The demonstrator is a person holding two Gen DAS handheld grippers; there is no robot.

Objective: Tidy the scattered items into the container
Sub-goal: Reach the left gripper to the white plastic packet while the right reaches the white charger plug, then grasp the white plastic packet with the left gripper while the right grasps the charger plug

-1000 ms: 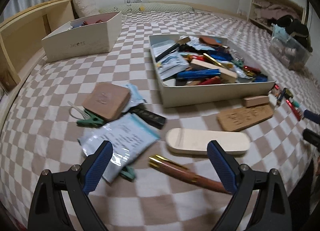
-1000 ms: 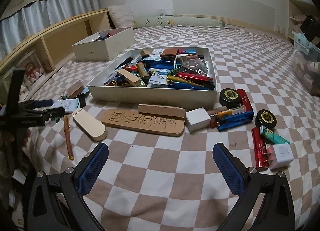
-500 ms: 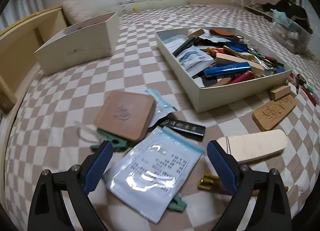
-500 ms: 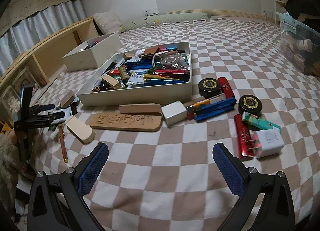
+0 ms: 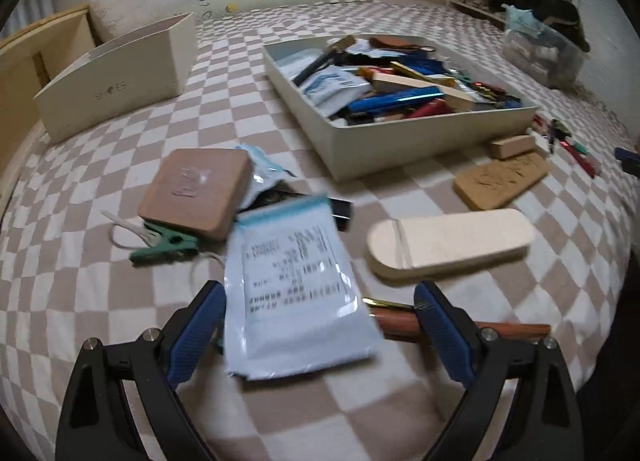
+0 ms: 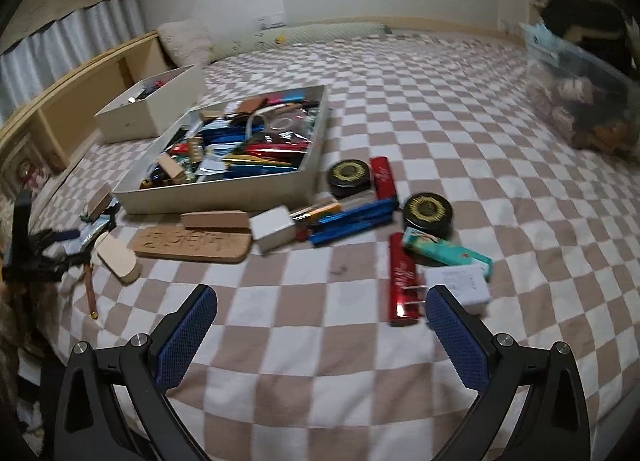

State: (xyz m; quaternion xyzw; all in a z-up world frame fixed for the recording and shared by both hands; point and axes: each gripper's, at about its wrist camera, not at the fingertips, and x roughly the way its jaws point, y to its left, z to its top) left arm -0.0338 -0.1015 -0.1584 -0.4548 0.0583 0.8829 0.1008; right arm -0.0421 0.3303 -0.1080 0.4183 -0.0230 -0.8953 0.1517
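A shallow grey-white container (image 5: pixel 400 141) (image 6: pixel 224 195) full of pens, packets and blocks sits on the checked bed. My left gripper (image 5: pixel 316 325) is open low over a pale blue plastic packet (image 5: pixel 292 285), which lies between its fingers; the pads do not press on it. A brown pen (image 5: pixel 460 327) passes under the right finger. Nearby lie a pale wooden oval (image 5: pixel 448 243), a brown square block (image 5: pixel 196 191) and a green clip (image 5: pixel 164 251). My right gripper (image 6: pixel 320 325) is open over bare blanket, with a white charger (image 6: pixel 460 285) and a red stick (image 6: pixel 402 277) just ahead on the right.
A white shoe box (image 5: pixel 116 81) (image 6: pixel 152 109) stands at the back left by a wooden bed frame (image 6: pixel 72 101). A carved wooden plaque (image 6: pixel 192 247), two black round tins (image 6: pixel 428 211), blue pens (image 6: pixel 352 221) and a clear storage bin (image 6: pixel 580 101) are also on the bed.
My left gripper has swung left and sunk from the brown pen to straddle the blue packet. My right gripper has slid right, bringing the charger and red stick near its right finger.
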